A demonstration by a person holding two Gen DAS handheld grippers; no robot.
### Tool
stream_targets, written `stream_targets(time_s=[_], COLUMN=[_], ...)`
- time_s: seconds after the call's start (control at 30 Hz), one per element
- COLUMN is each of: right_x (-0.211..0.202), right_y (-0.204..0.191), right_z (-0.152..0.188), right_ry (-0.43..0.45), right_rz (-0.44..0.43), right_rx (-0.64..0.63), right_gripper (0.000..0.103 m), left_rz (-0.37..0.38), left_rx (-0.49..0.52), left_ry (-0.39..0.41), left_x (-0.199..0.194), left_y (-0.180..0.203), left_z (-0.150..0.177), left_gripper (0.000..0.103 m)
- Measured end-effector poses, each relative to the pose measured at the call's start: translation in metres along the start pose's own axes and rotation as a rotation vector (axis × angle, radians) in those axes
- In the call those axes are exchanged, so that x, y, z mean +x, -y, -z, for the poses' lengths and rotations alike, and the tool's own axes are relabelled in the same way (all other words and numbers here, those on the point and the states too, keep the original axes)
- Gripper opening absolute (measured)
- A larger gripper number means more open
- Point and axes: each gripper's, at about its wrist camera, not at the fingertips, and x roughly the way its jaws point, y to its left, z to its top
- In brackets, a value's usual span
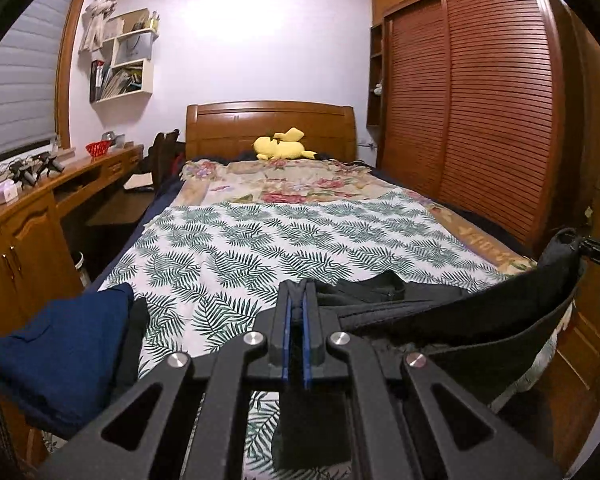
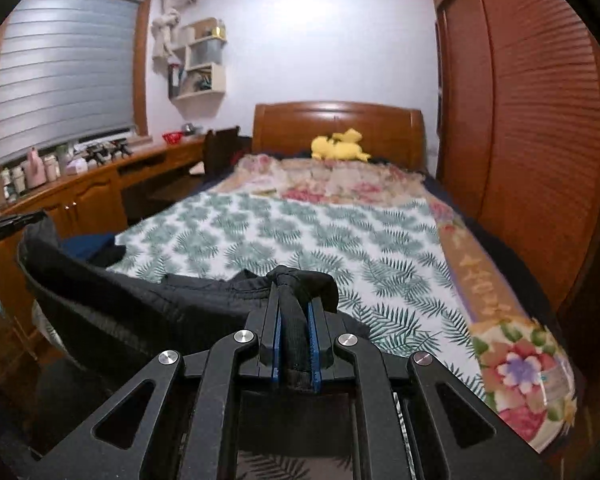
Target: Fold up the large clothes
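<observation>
Black garment (image 1: 480,320) hangs stretched between both tools over the bed's (image 1: 260,240) near edge. Left tool (image 1: 297,304) and right tool (image 2: 294,312) each clamp a bunched edge. Keep it taut and level, then lay it flat on the leaf-print sheet (image 2: 320,240).

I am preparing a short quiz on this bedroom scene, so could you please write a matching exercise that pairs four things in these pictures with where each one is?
Things:
1. yellow plush toy
2. black garment
3. navy blue garment
4. red basket

Places:
A. on the wooden desk under the window
B. at the near left corner of the bed
C. at the head of the bed, against the headboard
D. stretched between the left gripper and the right gripper, both with jaws shut on it

Pairs: 1-C, 2-D, 3-B, 4-A
</observation>
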Motion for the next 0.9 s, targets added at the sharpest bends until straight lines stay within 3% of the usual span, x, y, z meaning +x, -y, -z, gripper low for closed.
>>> stream_targets(time_s=[0.47, 0.73, 0.9], right_x=[0.067, 0.12, 0.156], right_y=[0.008, 0.009, 0.018], right_z=[0.013, 0.034, 0.031], right_ry=[-0.083, -0.137, -0.172], right_rz=[0.03, 0.048, 0.054], right_rx=[0.017, -0.007, 0.026], right_gripper=[0.01, 0.01, 0.011], left_rz=[-0.027, -0.033, -0.033], left_rx=[0.019, 0.014, 0.004], left_ry=[-0.05, -0.1, -0.126], left_x=[0.039, 0.091, 0.125], left_y=[0.0, -0.003, -0.006], left_z=[0.013, 0.024, 0.022], left_gripper=[0.001, 0.002, 0.002])
